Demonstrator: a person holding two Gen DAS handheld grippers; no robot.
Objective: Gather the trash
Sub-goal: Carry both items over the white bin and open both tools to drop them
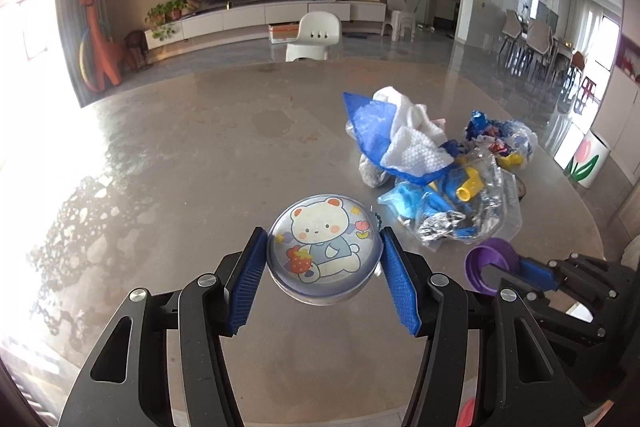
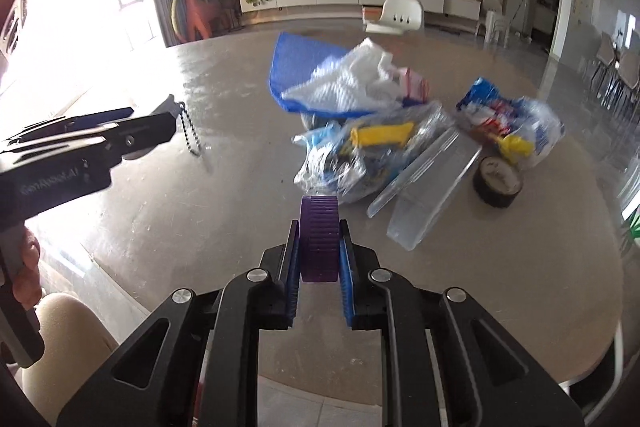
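My left gripper is shut on a round clear-domed case with a cartoon bear, held above the table; its bead chain hangs down in the right wrist view. My right gripper is shut on a purple ribbed bottle cap, which also shows in the left wrist view. A trash pile lies on the table: blue bag with white tissue, clear bags with blue and yellow pieces, a second crumpled bag.
A clear plastic tray and a black tape roll lie beside the pile on the round grey table. A white chair stands beyond the far edge. The left gripper body sits at the left.
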